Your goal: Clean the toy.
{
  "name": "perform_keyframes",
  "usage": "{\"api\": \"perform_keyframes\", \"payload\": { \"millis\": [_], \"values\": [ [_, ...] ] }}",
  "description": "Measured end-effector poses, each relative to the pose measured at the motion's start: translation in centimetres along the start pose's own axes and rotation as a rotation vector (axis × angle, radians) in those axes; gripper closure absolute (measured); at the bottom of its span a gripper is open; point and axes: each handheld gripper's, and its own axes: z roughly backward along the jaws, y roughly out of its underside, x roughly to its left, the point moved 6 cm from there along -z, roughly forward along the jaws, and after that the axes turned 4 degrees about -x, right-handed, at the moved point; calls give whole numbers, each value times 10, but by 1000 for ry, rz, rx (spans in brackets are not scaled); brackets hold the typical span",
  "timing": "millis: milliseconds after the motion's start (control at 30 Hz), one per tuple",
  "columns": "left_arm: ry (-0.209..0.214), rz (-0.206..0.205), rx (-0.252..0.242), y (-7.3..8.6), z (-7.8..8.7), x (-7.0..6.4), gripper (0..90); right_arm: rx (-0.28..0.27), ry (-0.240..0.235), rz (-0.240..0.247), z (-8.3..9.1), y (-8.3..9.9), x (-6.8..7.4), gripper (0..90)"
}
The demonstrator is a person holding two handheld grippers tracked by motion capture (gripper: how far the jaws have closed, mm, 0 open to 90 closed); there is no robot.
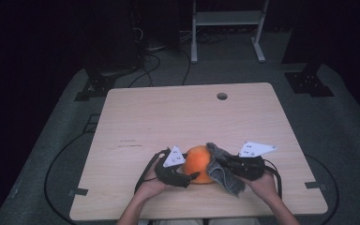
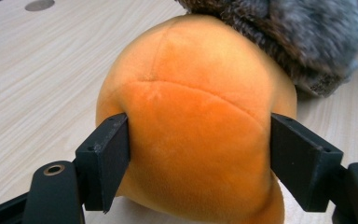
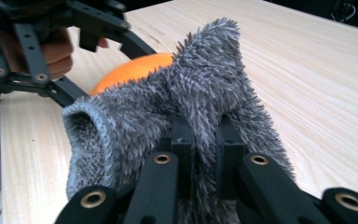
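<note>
Near the tabletop's front edge, the left gripper clamps the orange plush toy; the right gripper pinches the grey fuzzy cloth against it, seemingly mid-wipe.

One orange plush toy, one grey fuzzy cloth, two grippers.

A light wooden table stands on grey carpet. It has 1 round hole near its far edge and faint dark marks left of centre. Beyond the table, a white metal frame rests on 2 feet, with black cables trailing beside it. 2 black base plates flank the far corners. A cable curves along the floor at the left.
</note>
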Motion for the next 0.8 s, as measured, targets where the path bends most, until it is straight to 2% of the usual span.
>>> {"api": "perform_keyframes", "payload": {
  "millis": [33,67,100,167,267,333,400,467,500,600,667,700,733,767,800],
  "values": [
    [2,5,-3,1,0,1,246,5,15,-9,0,3,-5,806],
    [4,8,-6,2,0,1,246,25,39,-50,2,12,-15,807],
    [6,8,-3,3,0,2,246,25,39,-50,2,12,-15,807],
    [7,13,-3,4,0,2,245,42,58,-87,4,19,-24,806],
    [8,12,0,5,1,3,243,24,59,-63,6,14,-21,806],
    [11,11,1,6,1,4,242,2,41,-44,5,9,-17,806],
    [12,7,-3,7,2,5,239,15,31,-48,3,12,-16,806],
    [10,6,-11,6,2,4,239,35,20,-89,0,18,-20,805],
    [10,4,-9,6,2,4,239,63,32,-119,0,23,-26,806],
    [4,-11,-14,4,2,2,239,80,44,-125,2,25,-29,806],
    [0,-29,-11,3,1,1,240,57,42,-113,5,19,-27,806],
    [-4,-64,-13,1,1,-3,245,9,26,-88,9,6,-21,806],
    [-4,-64,-13,1,1,-3,248,9,26,-88,9,6,-21,806],
    [-4,-93,-8,-1,1,-5,252,-37,-9,-68,12,-10,-11,806],
    [-5,-113,-11,-3,0,-8,252,-37,-9,-68,12,-10,-11,806]
  ]
}}
